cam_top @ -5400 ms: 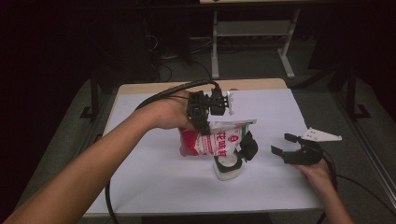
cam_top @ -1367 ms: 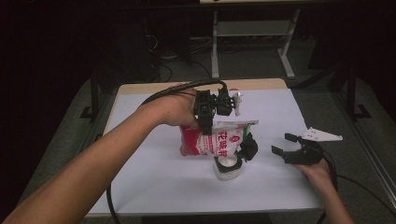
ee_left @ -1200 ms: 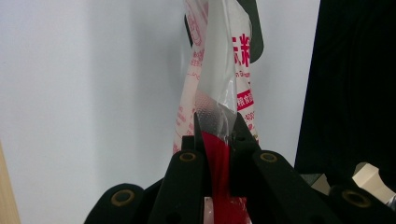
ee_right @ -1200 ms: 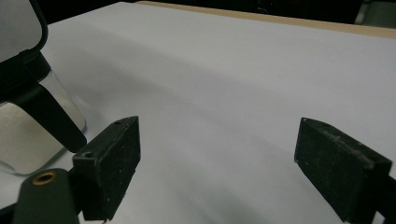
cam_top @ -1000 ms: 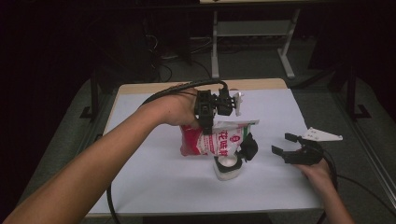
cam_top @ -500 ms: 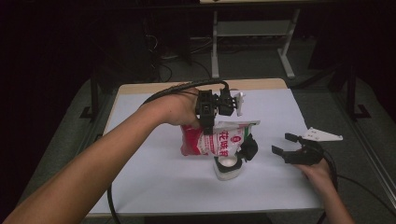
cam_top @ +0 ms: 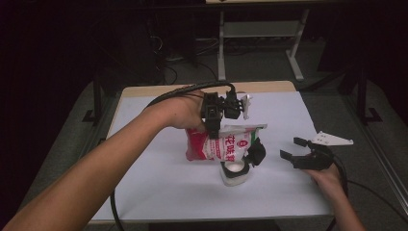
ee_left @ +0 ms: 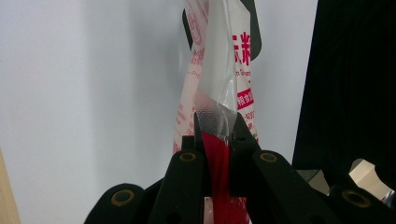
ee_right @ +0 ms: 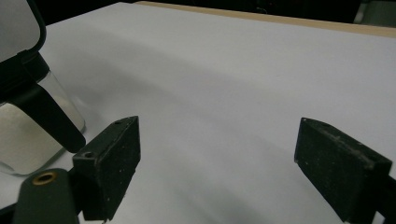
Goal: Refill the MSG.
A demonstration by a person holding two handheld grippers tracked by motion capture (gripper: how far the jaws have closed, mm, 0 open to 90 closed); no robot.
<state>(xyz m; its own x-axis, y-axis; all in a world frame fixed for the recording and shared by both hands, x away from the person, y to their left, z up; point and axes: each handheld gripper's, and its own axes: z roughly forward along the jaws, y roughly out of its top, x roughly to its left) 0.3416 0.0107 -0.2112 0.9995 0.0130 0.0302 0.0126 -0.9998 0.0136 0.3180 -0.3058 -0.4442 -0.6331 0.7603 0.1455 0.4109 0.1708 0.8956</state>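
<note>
At the near right edge of the table (cam_top: pixel 159 192), the right gripper (cam_top: pixel 294 149) rests low in the person's hand with its jaws standing wide apart and nothing between them. Just left of it, mid-table, a clear container (cam_top: pixel 234 172) with a black flip lid holds white powder. Directly above it hangs the red-and-white bag (cam_top: pixel 219 145), tilted over the container's mouth. Farther back, the left gripper (cam_top: pixel 212 130) is clamped on the bag's upper sealed edge (ee_left: pixel 215 116).
</note>
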